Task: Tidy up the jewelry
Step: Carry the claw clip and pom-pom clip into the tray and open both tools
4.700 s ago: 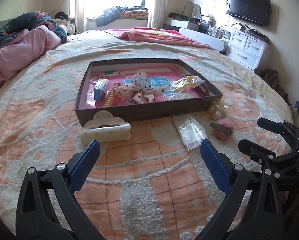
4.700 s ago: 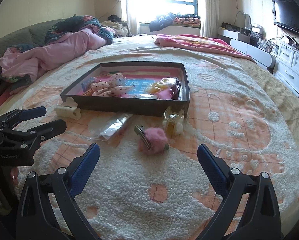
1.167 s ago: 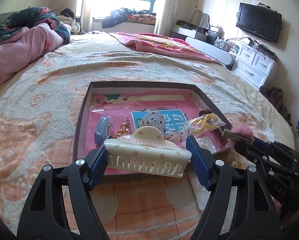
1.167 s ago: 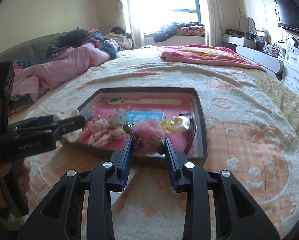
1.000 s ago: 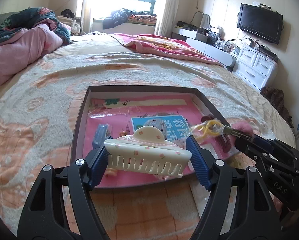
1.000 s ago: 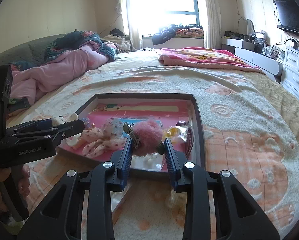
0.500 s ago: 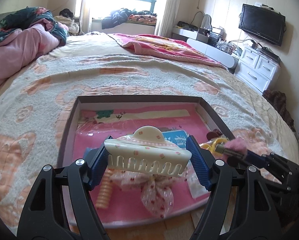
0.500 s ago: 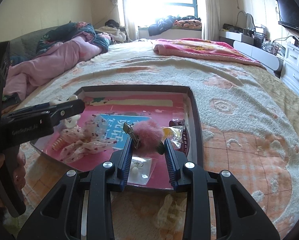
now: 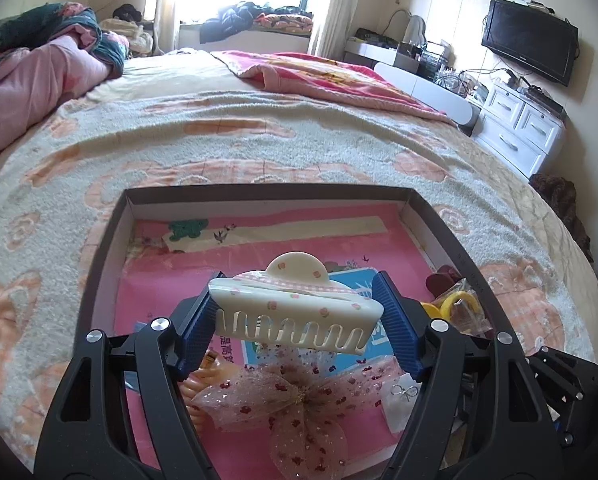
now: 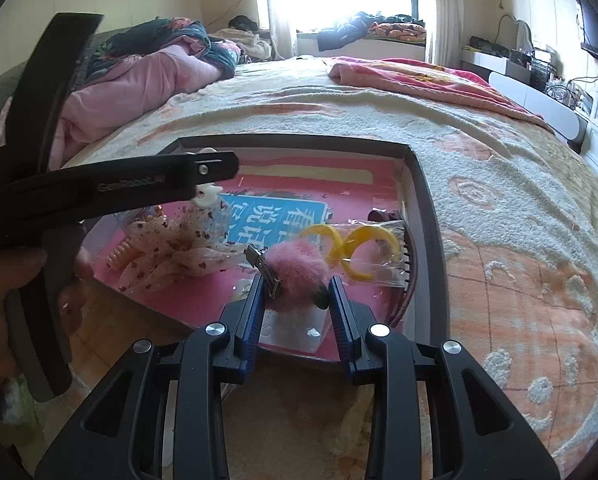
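The left gripper (image 9: 297, 322) pinches a cream plastic claw hair clip with small pink flowers (image 9: 297, 312) between its blue-padded fingers (image 9: 397, 326), teeth pointing down, above the near half of a shallow dark-walled cardboard tray with a pink floor (image 9: 267, 191). The tray sits on a cream and orange tufted bedspread (image 9: 259, 136).

Below the clip, at about 6 o'clock in the left wrist view, a sheer pink bow dotted with red (image 9: 295, 404) lies on the tray floor, touching a coiled orange hair tie (image 9: 201, 380) at 7 o'clock. A blue printed card (image 9: 359, 280) lies under the clip. At 3 o'clock, against the right wall, yellow hoops in a clear packet (image 9: 457, 306) lie just beside a small dark red piece (image 9: 443, 280).

The right gripper (image 10: 297, 292) holds a fluffy pink pompom hair clip with a metal clasp (image 10: 295, 268), fingers (image 10: 255, 304) pressed in on it, over the tray's near right part. Beneath it lies a clear packet of small earrings (image 10: 291, 330). The left gripper's black body crosses the right wrist view from 9 o'clock toward the centre, and the person's left hand (image 10: 3, 300) grips its handle at 8 o'clock.
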Tool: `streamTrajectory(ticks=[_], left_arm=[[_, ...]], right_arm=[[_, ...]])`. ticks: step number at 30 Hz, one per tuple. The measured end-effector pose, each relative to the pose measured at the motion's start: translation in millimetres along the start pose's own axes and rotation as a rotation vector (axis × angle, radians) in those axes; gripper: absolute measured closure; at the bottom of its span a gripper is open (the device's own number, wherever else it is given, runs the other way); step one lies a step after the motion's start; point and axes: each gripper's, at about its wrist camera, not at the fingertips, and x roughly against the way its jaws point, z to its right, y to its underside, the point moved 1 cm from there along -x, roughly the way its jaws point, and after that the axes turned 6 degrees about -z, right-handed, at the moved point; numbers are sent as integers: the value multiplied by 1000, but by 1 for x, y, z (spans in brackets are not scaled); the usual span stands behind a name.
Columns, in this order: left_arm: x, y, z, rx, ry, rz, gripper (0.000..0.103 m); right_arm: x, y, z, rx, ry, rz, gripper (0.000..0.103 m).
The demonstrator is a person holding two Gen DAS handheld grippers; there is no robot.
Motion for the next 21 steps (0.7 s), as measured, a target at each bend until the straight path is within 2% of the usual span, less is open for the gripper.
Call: streamTrajectory(ticks=[6, 8, 10, 14, 16, 21], left_arm=[[-3, 6, -1, 2, 11, -19, 38], [-2, 8, -1, 3, 11, -23, 38], [-1, 9, -1, 3, 10, -27, 38], [1, 11, -2, 7, 12, -28, 36], [3, 12, -2, 11, 10, -22, 27], [15, 15, -4, 21, -2, -1, 20]], right_arm=[[1, 2, -3, 1, -9, -7, 70], [2, 3, -3, -3, -10, -6, 66], [4, 3, -3, -5, -11, -3, 57], [9, 5, -4, -1, -9, 7, 52], [12, 7, -4, -3, -3, 14, 46], [20, 10, -2, -18, 0, 32, 40]])
